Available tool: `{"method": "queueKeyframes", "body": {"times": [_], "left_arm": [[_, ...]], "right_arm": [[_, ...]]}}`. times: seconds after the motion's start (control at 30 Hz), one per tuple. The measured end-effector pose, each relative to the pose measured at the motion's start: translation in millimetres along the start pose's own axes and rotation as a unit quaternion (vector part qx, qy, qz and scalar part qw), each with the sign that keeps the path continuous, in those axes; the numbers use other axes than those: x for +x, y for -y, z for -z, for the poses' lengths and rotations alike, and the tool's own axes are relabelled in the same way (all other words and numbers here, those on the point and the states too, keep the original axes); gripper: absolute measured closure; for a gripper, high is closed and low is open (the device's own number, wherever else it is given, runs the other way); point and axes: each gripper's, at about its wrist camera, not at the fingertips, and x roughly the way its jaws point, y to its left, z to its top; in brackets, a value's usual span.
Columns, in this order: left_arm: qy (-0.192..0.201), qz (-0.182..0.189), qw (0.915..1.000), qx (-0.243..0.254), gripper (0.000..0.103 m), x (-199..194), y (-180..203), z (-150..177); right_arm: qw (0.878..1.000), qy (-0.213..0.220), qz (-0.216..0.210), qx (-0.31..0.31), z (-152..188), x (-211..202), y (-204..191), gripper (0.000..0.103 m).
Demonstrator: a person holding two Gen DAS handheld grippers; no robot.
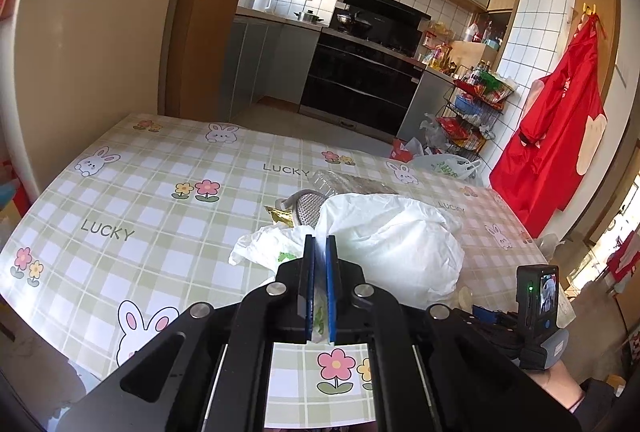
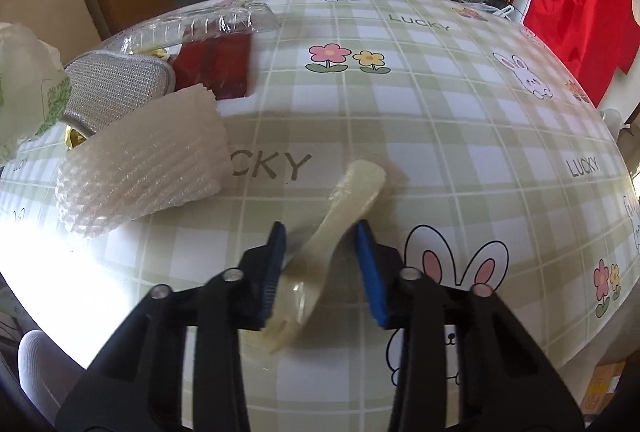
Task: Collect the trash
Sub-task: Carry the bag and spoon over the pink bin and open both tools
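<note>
Left wrist view: the left gripper [image 1: 321,244] has its two blue pads drawn together on a fold of thin white plastic, the edge of a white plastic bag [image 1: 394,240] that bulges just ahead and to the right on the checked tablecloth [image 1: 160,168]. A strip of the same film, with a green print, runs down between the pads. Behind the bag, partly hidden by it, lie a grey mesh piece [image 1: 308,206], a gold wrapper [image 1: 280,216] and a clear plastic tray [image 1: 344,182]; only their upper edges show. At the lower right the other gripper's camera unit [image 1: 538,306] is cut off by the frame, with part of a hand beneath it.

Right wrist view: the right gripper [image 2: 320,238] stands narrowed around a pale plastic spork [image 2: 340,216] that lies aslant on the cloth, handle ahead, tines back under the gripper. The spork sits between the blue pads and is smeared by blur, so I cannot tell whether the pads press on it; a gap seems to remain on the left. To the left rest a white foam wrap [image 2: 148,168], the mesh piece, a red packet [image 2: 216,70] and the clear tray, with the bag cut off at the left edge
</note>
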Motion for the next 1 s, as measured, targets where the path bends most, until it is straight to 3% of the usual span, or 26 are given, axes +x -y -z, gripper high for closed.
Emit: {"method": "queueKeyframes", "body": {"times": [0.07, 0.33, 0.73, 1.0], "left_arm": [[0.002, 0.0, 1.0, 0.001, 0.098, -4, -1, 0], [0.016, 0.003, 0.9998, 0.006, 0.098, -29, 5, -3], [0.037, 0.009, 0.999, 0.024, 0.098, -98, 21, 10], [0.006, 0.037, 0.9974, 0.062, 0.098, -134, 43, 44]], "right_arm": [[1.0, 0.006, -0.001, 0.006, 2, -5, 4, 0.082], [0.997, 0.055, -0.042, 0.025, 12, -53, 13, 0.082], [0.979, 0.159, -0.123, 0.01, 25, -181, 7, 0.082], [0.97, 0.196, -0.14, -0.005, 47, -243, 7, 0.082]]}}
